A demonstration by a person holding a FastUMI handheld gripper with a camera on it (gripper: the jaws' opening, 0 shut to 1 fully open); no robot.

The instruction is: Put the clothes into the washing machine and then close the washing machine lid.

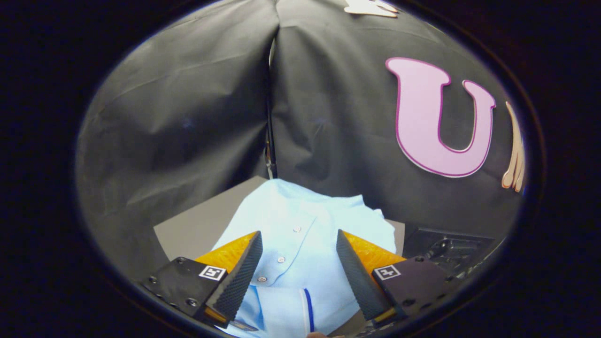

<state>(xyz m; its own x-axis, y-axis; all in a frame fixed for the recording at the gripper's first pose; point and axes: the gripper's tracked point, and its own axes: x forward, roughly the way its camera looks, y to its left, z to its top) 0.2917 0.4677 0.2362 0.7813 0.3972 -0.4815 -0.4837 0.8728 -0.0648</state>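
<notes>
Gripper (298,239) hovers with fingers apart over the pale blue shirt (300,220) on the tabletop (197,225), lined up to grab it.

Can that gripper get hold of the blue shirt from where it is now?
Probably yes: the gripper is open, and the shirt lies flat on the table between and beyond its fingers, with nothing in between.

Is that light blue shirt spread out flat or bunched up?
Mostly spread out. The shirt lies on the grey surface, button placket visible, beneath the gripper, whose jaws are open above it.
</notes>
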